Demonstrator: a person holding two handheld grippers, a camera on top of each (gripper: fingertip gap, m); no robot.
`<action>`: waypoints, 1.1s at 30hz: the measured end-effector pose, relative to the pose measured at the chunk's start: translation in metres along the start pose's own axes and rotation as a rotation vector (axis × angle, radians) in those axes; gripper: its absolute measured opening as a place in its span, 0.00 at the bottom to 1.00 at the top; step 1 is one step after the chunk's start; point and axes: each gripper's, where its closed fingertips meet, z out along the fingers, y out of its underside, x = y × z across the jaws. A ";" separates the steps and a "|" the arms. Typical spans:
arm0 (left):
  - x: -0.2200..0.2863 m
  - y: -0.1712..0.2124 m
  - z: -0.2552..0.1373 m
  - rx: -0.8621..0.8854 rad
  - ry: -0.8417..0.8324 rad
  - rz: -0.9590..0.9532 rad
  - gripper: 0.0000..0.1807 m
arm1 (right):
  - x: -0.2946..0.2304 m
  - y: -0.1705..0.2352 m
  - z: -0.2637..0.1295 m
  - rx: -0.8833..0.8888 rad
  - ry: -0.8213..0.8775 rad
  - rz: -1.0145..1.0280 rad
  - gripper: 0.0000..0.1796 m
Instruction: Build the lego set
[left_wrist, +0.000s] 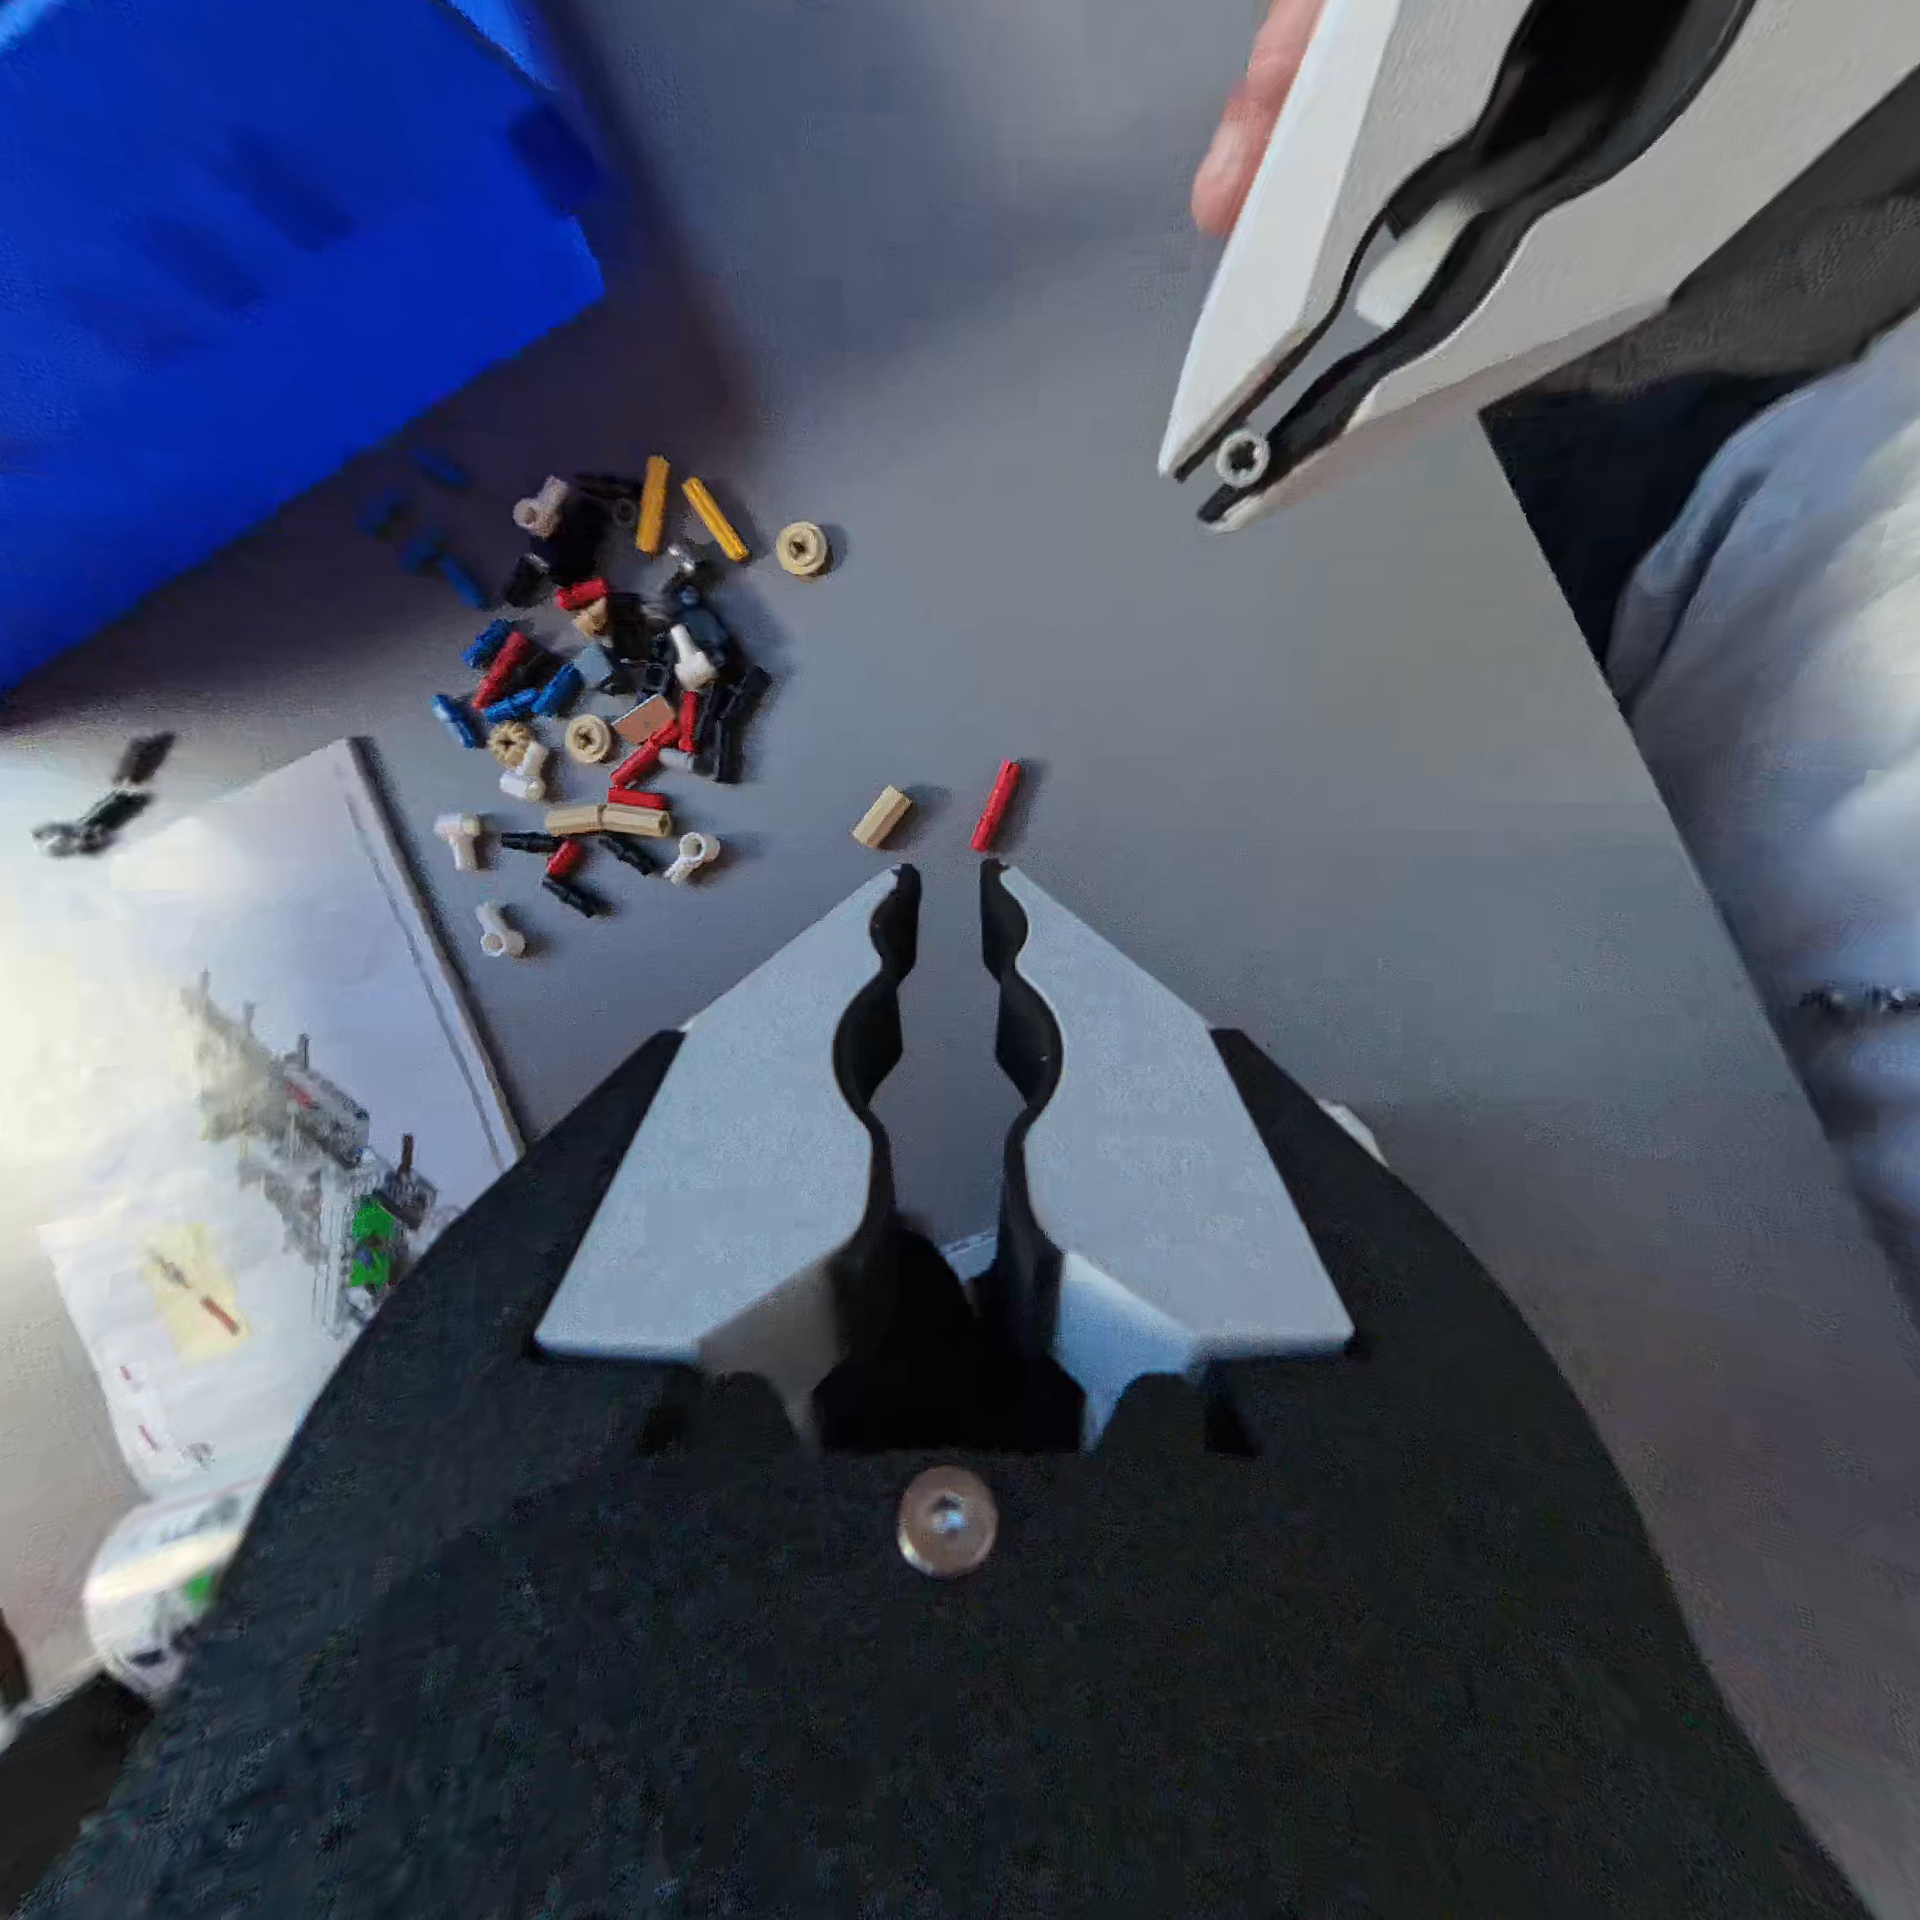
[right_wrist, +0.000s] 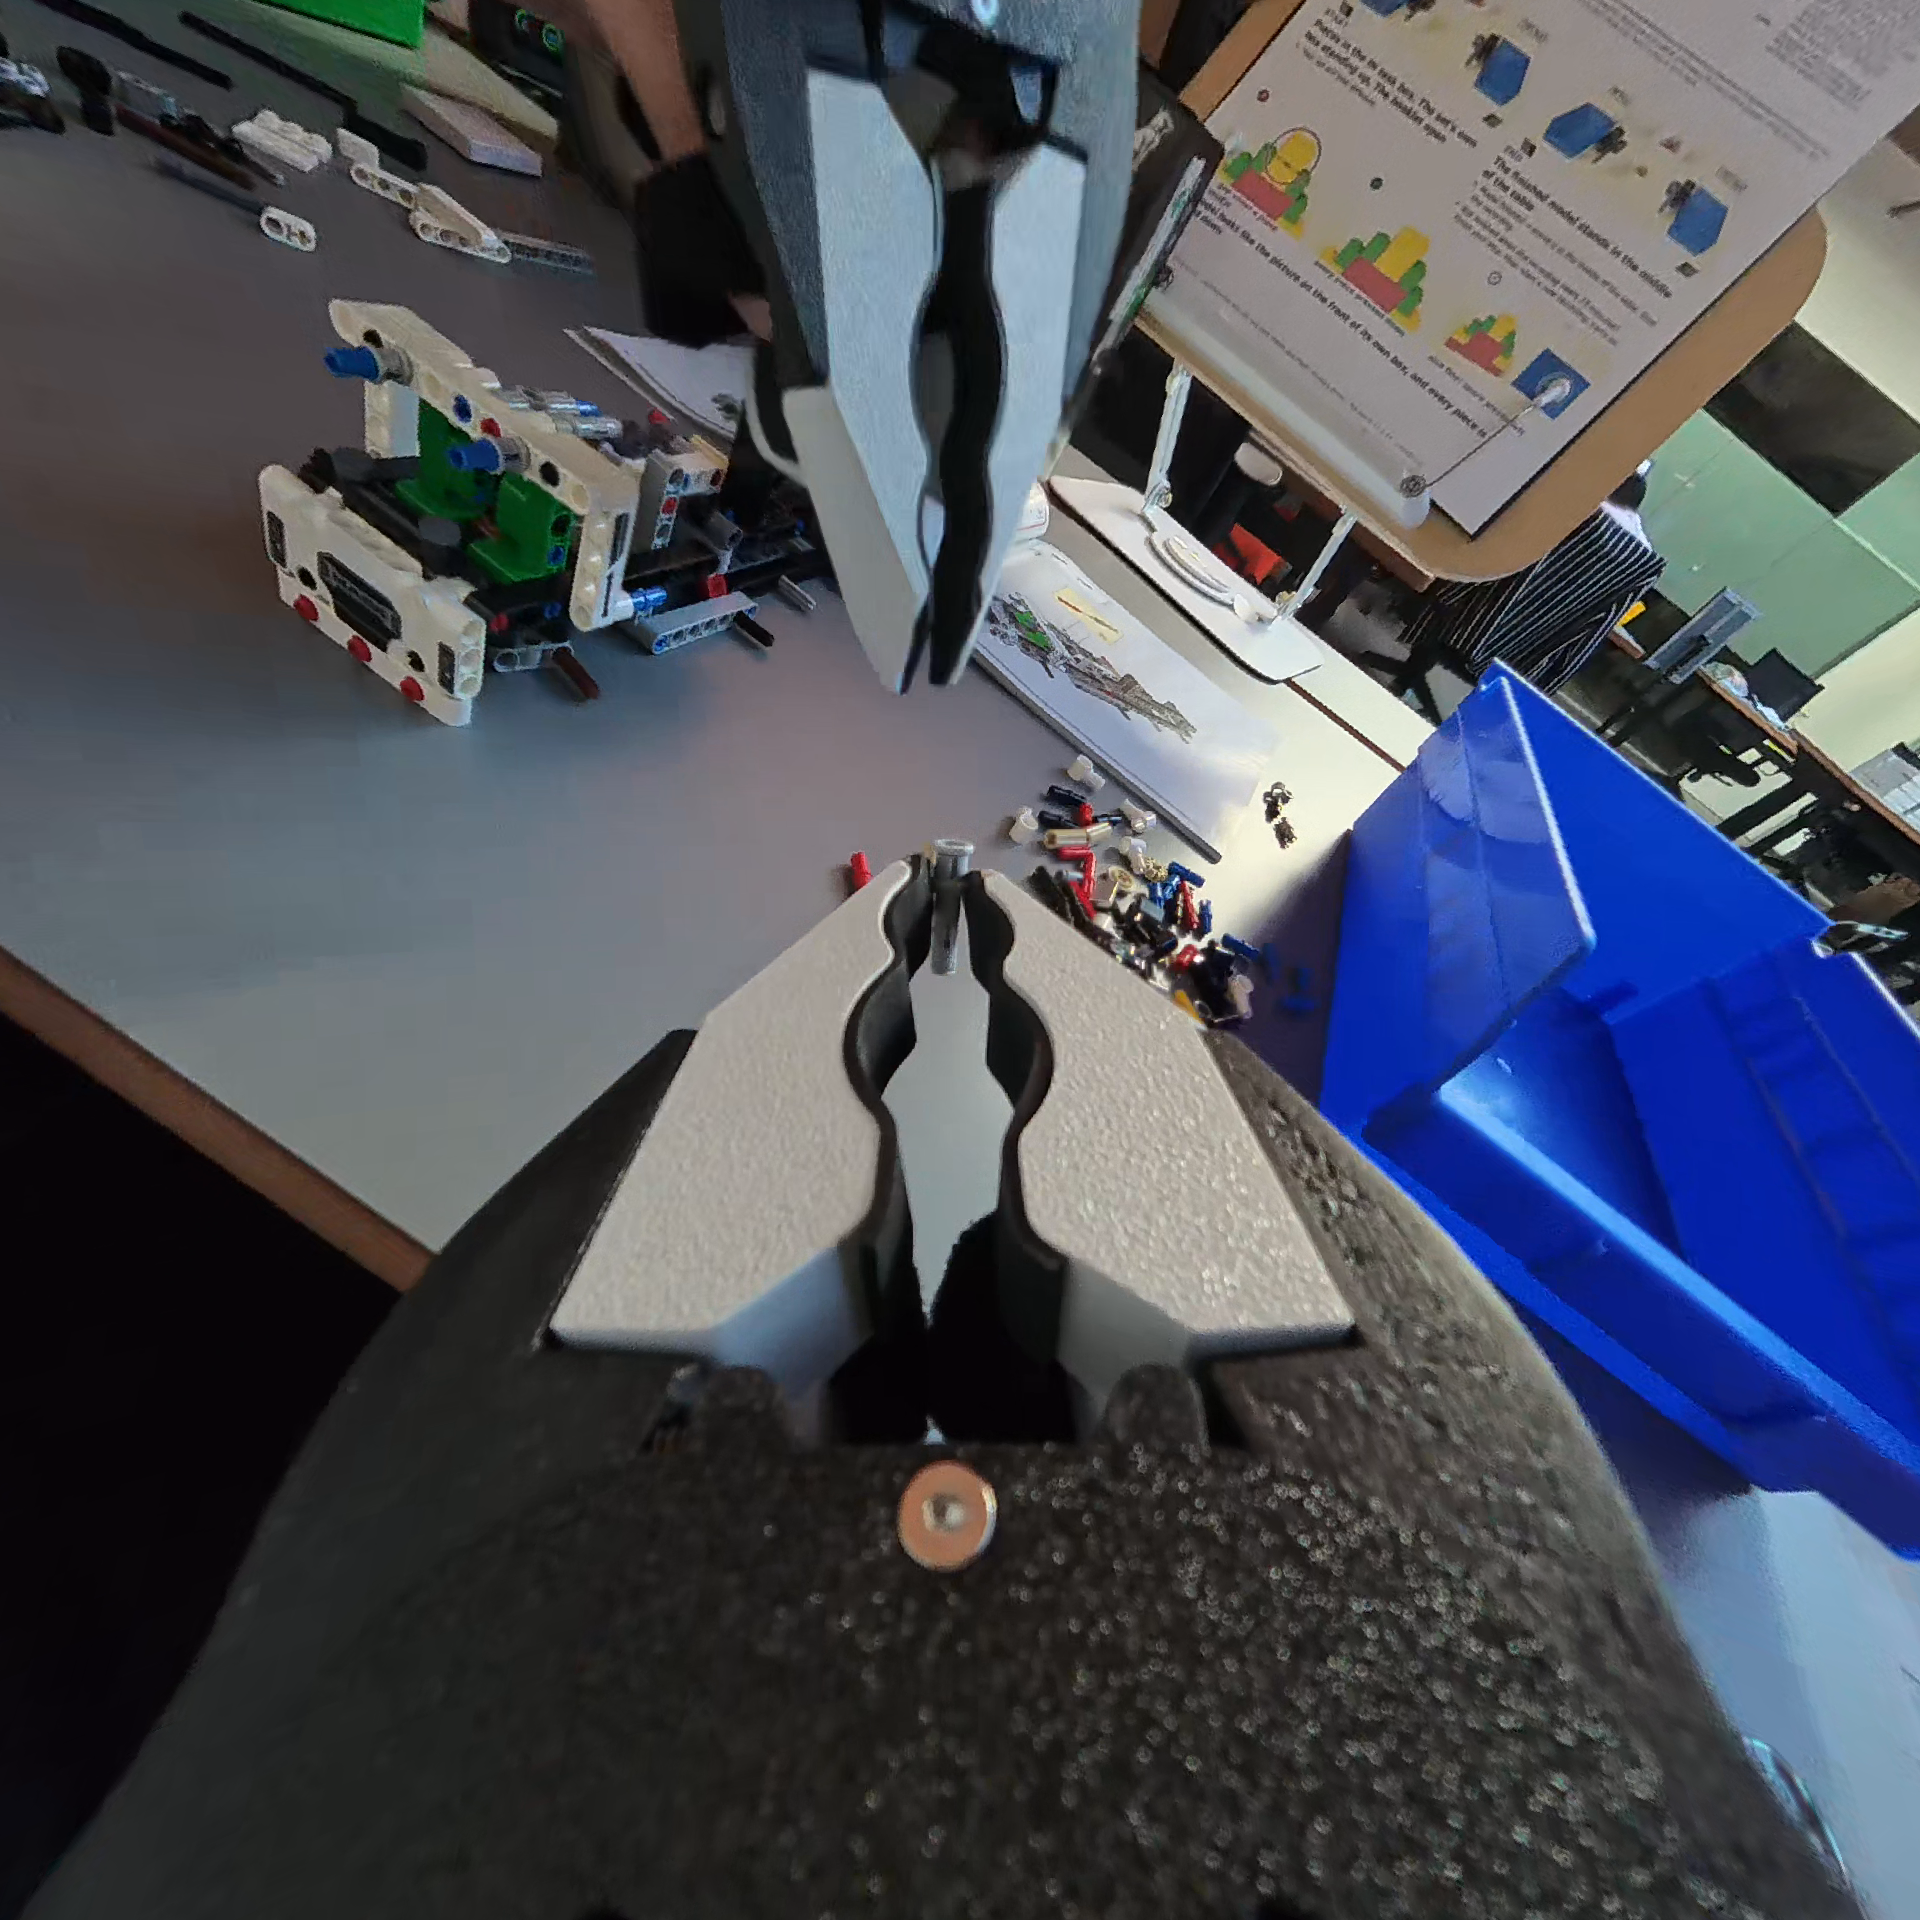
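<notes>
My left gripper (left_wrist: 951, 878) hovers over the grey table, jaws a narrow gap apart with nothing between them. A red pin (left_wrist: 995, 805) and a tan piece (left_wrist: 881, 817) lie just beyond its tips. My right gripper (right_wrist: 948, 883) is shut on a small grey pin (right_wrist: 945, 914). It shows in the left wrist view (left_wrist: 1231, 478) at upper right, raised above the table, with the grey pin (left_wrist: 1243, 457) end-on. The left gripper (right_wrist: 920, 675) hangs tips-down ahead in the right wrist view. A partly built white, green and black model (right_wrist: 447, 520) stands far left.
A pile of small coloured parts (left_wrist: 613, 686) lies beside a blue bin (left_wrist: 260, 260); the bin (right_wrist: 1558, 987) is right of my right gripper. An instruction booklet (left_wrist: 208, 1039) lies left. Loose beams (right_wrist: 416, 197) lie at the back. The table edge (right_wrist: 208, 1122) runs near left. The tips of one gripper are about 7 cm away from the tips of the other. The tan piece (left_wrist: 881, 817) sits 6 cm or so from the ends of my left fingers.
</notes>
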 end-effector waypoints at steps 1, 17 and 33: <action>0.001 0.002 0.009 -0.050 0.039 0.051 0.05 | -0.001 0.002 -0.001 0.002 0.008 0.004 0.03; 0.012 0.011 0.062 -0.334 0.247 0.191 0.04 | 0.004 0.021 -0.009 0.038 -0.016 0.149 0.03; -0.018 -0.076 -0.090 0.918 0.259 -0.624 0.00 | 0.017 -0.082 0.026 0.234 -0.369 0.721 0.02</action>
